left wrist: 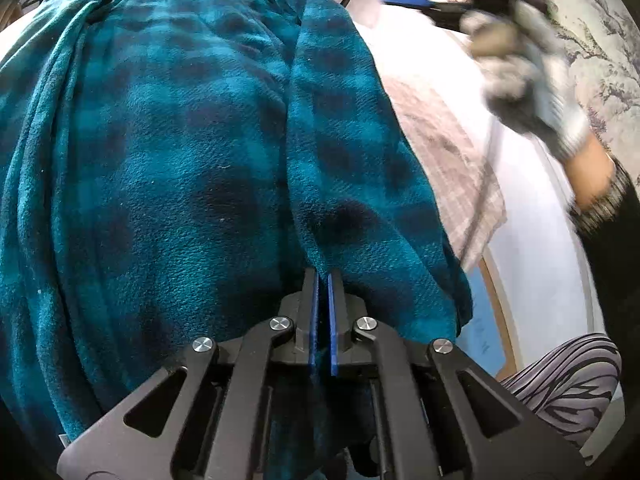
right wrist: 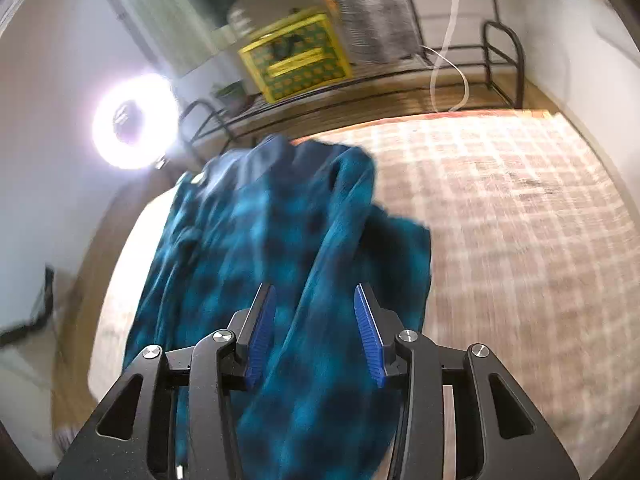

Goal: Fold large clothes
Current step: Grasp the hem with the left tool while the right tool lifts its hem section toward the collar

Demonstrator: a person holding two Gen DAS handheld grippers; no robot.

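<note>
Left gripper [left wrist: 323,280] fingers clenched on a fold of the teal plaid garment [left wrist: 168,152]; right gripper [right wrist: 315,296] fingers released above it, blurred; checked bedspread [right wrist: 500,216] to the right

Teal-and-navy plaid fleece garment [left wrist: 168,152], rumpled lengthwise, draped across checked surface

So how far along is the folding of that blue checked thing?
Early on, it looks. Done: the teal plaid garment lies on the checked cover, loosely gathered lengthwise, with one side flap over the middle. In hand: the left gripper is shut on its near edge, while the right gripper is open above the cloth, pinching nothing. Left: flattening the wrinkles and folding it into a compact stack.
</note>
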